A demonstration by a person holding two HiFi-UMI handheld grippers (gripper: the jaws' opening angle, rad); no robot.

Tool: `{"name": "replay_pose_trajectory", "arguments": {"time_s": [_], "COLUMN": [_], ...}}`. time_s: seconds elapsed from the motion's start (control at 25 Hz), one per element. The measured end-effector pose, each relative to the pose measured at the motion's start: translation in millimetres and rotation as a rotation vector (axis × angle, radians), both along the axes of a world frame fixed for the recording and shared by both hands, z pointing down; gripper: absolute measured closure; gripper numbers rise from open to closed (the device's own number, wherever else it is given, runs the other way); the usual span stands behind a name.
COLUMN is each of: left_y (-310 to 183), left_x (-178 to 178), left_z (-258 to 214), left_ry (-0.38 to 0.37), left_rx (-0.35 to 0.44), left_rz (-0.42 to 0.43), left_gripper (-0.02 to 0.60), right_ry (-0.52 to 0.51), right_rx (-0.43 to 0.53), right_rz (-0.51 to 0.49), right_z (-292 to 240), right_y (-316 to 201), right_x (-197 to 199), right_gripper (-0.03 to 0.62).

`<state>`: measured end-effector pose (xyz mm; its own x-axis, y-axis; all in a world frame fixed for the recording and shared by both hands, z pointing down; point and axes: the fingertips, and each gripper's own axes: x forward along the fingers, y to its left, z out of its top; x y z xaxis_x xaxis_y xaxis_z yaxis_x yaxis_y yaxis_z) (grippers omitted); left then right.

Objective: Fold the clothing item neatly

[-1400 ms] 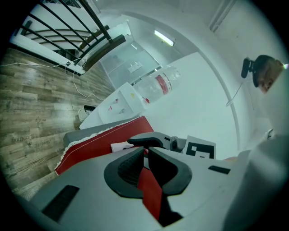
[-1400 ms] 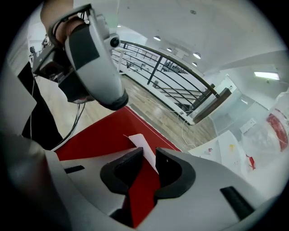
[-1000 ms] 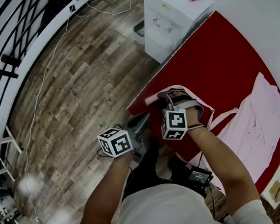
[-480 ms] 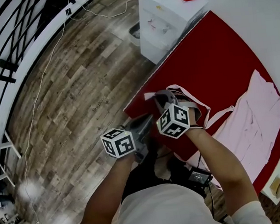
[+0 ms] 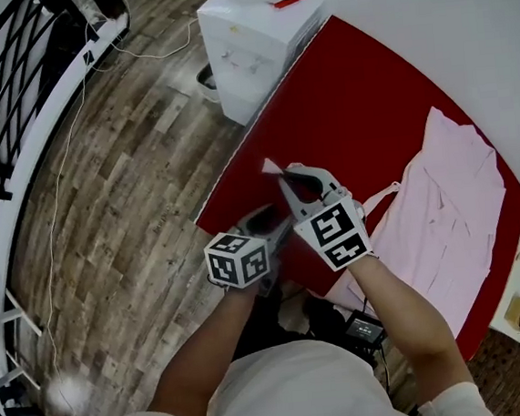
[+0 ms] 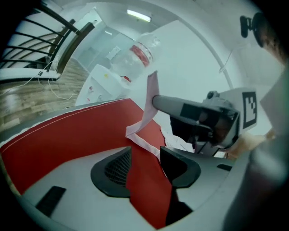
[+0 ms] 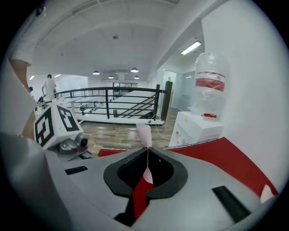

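- Pink shirt (image 5: 453, 220) lay flat on the red worktop (image 5: 368, 91), over on the right side and close to the wall.
- One thin pink strap (image 6: 152, 94) came off the shirt and ran left, to where the two grippers were, near the front edge of the worktop.
- The right gripper (image 7: 146, 151) had its fingers pressed together on the end of the strap. The tip stuck up above them.
- The left gripper (image 6: 145, 158) sat just beside the right one, a bit lower and nearer the edge. Its fingers were opening. The strap ran down past them, close to one finger, but they were not squeezing it.
- So only the right gripper held anything.
- The shirt lay to the right of both grippers, and the right gripper was the nearer one.
- The strap's long line went from the held tip back toward the shirt.
- I think the strap needed to go right, onto the shirt, before any folding.
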<state>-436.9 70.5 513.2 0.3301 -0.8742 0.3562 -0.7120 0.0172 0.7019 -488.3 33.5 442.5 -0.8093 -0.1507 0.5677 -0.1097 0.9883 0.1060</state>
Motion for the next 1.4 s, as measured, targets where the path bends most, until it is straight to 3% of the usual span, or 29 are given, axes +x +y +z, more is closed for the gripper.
{"name": "replay_pose_trajectory", "arguments": {"time_s": [0.12,0.44,0.84,1.04,1.24,1.28,1.4], "left_y": [-19.6,-61.1,-92.4,-91.0,-92.7,-94.1,-96.5], "left_x": [14.5,53.8,110.0,137.8,142.9,140.9,136.1], "left_z": [5.5,14.7,26.8,44.7,64.5,65.1,63.4], "left_ry": [-0.076,-0.194,-0.268,-0.301,-0.439,-0.453,-0.468], "left_rx": [-0.007,-0.026,-0.052,-0.126,-0.244,-0.257,-0.257], "left_rz": [0.053,0.172,0.332,0.413,0.459,0.454,0.436], "left_gripper": [0.382,0.356,0.347,0.347,0.350,0.374,0.535], "right_ry": [-0.058,-0.223,-0.364,-0.389,-0.406,-0.409,-0.417], "right_rx": [-0.038,-0.137,-0.179,-0.163,-0.149,-0.147,-0.139], "right_rz": [0.076,0.275,0.454,0.526,0.578,0.590,0.631], "right_z": [-18.1,-65.0,-109.4,-117.3,-123.3,-124.2,-125.9], "right_y": [-13.0,-47.7,-83.5,-98.0,-105.9,-107.7,-113.1], "right_x": [19.2,72.2,138.7,168.3,197.5,204.2,226.9], "right_gripper": [0.574,0.574,0.575,0.574,0.574,0.575,0.575]}}
